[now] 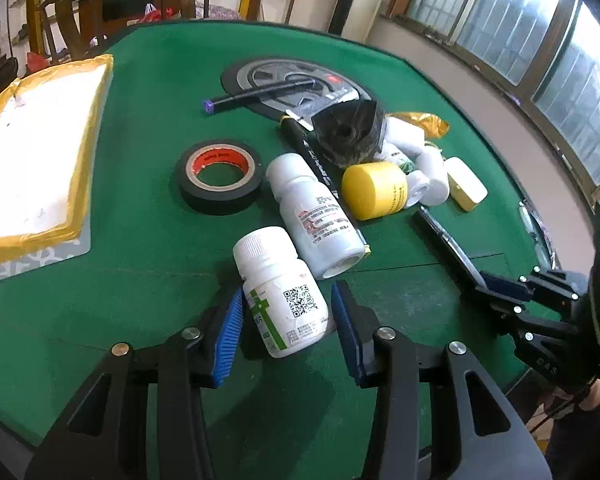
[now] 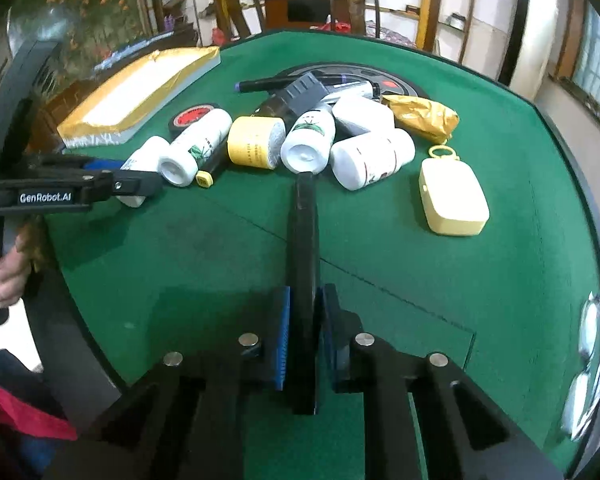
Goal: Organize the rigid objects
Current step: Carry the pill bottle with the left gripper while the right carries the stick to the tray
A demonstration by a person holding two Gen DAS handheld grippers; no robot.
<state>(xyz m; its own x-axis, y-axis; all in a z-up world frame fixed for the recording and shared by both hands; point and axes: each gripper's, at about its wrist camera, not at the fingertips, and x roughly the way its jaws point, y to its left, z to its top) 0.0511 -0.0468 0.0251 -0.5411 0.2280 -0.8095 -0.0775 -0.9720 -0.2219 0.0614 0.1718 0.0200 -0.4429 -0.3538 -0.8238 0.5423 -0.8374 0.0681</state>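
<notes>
A: Left gripper (image 1: 288,320) first: jaws spread, straddling a small white pill bottle (image 1: 282,300) lying on the green table (image 1: 140,240). Left pad looks to touch it, right pad stands just off. Not clamped yet.

B: And the right?

A: Right gripper (image 2: 305,340) is closed on a long black bar (image 2: 303,264), low over the felt, its far tip pointing into the pile.

B: Past the near bottle?

A: Bigger white bottle (image 1: 316,216) lying right behind it, touching or nearly so. Black tape roll (image 1: 220,182) just left of that, yellow jar (image 1: 374,190) on the right, then a heap of white bottles, a black marker (image 1: 256,94), a cream case (image 2: 450,200), and a crumpled gold bag (image 2: 422,116). Foam tray (image 1: 40,152) wrapped in yellow tape far left. Probably where things go, can't confirm.

B: Risks?

A: Round bottle on its side. Squeeze off-centre and it likely rolls or squirts out forward into the big bottle. Bar tip sits just short of an upturned bottle (image 2: 306,146); push forward and it would knock the heap about.

B: Room?

A: Bare felt near and left of the pile, a clear run to the tray. Table edge curves close on the right, beside the cream case. The two grippers are near each other, so crossing paths could clash.
</notes>
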